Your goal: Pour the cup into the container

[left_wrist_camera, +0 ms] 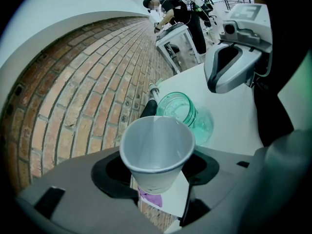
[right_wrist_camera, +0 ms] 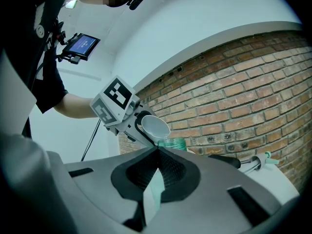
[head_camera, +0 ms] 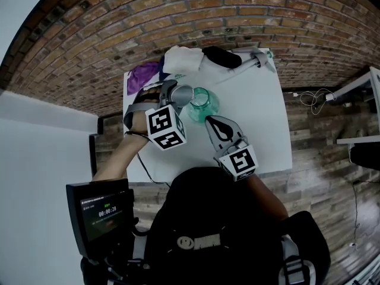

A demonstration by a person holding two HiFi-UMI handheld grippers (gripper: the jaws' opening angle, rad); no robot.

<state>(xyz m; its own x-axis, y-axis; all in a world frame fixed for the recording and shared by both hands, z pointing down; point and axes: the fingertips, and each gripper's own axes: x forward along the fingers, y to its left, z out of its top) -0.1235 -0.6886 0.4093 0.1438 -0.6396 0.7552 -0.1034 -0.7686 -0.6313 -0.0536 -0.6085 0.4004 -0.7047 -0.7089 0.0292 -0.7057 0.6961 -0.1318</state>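
Left claw: left gripper (left_wrist_camera: 157, 169) is clamped on the paper cup (left_wrist_camera: 157, 150), with a dark pad pressing each side of the cup's lower half.
Cup position: centre of the left gripper view, and just left of centre in the head view. It is tilted, mouth towards the jar.
Cup interior: only white walls show. Contents cannot be told.
Container: green glass jar (head_camera: 203, 104) stands upright on the white table (head_camera: 261, 117), mid-frame in the head view.
Cup to jar: in the right gripper view the cup's rim hangs just above the jar's mouth. Whether they touch cannot be told.
Right claw: right gripper (right_wrist_camera: 157, 149) has its jaws together, the tips meeting, with nothing between them.
Right claw position: lower centre of the head view, pointing up-frame at the jar, with its tip just beside the jar's near side.
Back edge of table, upper centre of the head view: purple cloth (head_camera: 142, 74), white cloth (head_camera: 181, 58), a black object (head_camera: 221, 56) and a grey-handled tool (head_camera: 252, 61) lie in a row.
Surroundings: brick wall (head_camera: 196, 10) runs across the top of the head view, with a small lit screen (head_camera: 101, 215) at lower left.
Background: people (left_wrist_camera: 178, 6) stand well away, top centre of the left gripper view.
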